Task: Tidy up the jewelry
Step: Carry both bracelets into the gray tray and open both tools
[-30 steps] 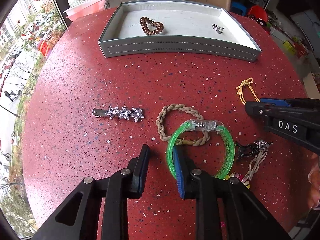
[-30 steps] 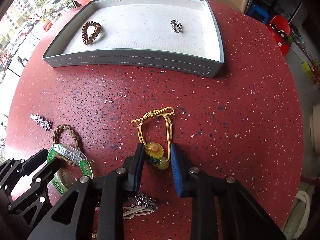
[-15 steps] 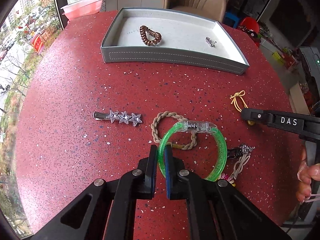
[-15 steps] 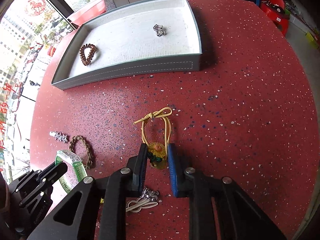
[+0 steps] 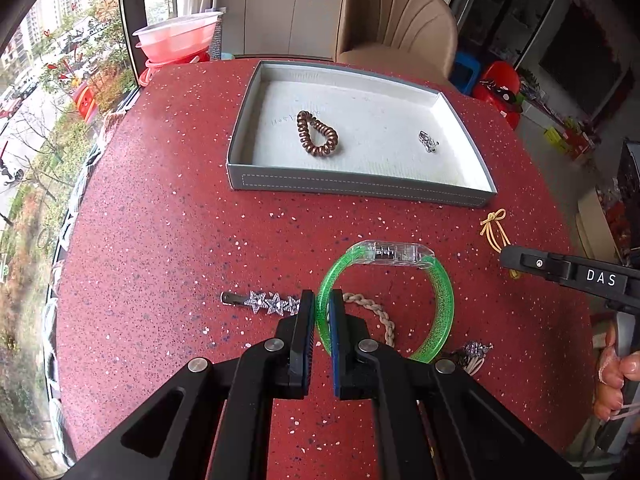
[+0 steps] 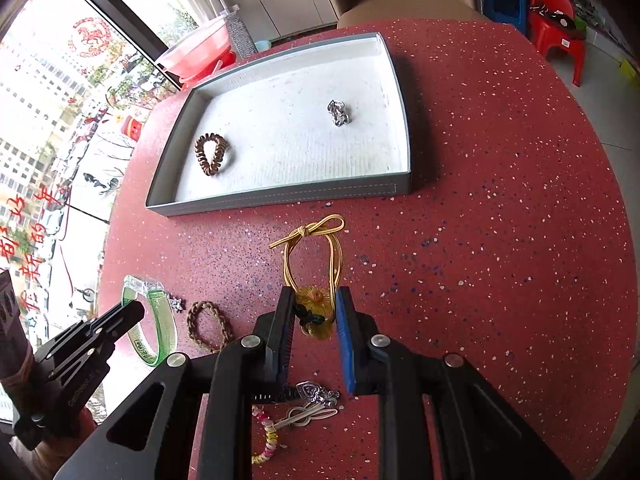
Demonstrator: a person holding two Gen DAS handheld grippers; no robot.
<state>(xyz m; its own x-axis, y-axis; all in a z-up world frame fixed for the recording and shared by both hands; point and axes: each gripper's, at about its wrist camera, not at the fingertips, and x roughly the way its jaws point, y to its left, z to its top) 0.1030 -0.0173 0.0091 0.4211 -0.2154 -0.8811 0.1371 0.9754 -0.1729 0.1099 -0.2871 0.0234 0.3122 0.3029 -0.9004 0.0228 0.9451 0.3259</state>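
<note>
My left gripper (image 5: 322, 298) is shut on the rim of a green glitter bangle (image 5: 442, 304) with a clear clasp, and holds it tilted above the red speckled table. In the right wrist view the bangle (image 6: 160, 320) hangs at the lower left. My right gripper (image 6: 315, 294) is shut on the yellow flower charm of a gold cord hair tie (image 6: 334, 248), whose bow end trails toward the tray. The grey tray (image 5: 360, 186) with a white lining stands at the far side. It holds a brown spiral hair tie (image 5: 316, 138) and a small silver piece (image 5: 427, 141).
A silver star hair clip (image 5: 272, 303) and a braided beige bracelet (image 5: 376, 312) lie on the table under the bangle. Silver charms (image 6: 312, 394) and a bead string (image 6: 270, 436) lie below my right gripper. A tan chair (image 5: 396, 20) and red bowls (image 5: 176, 38) stand beyond the table.
My left gripper closed on the bangle's rim and lifted it off the braided bracelet. My right gripper rose with the flower hair tie in it, and the tie now hangs from its jaws.
</note>
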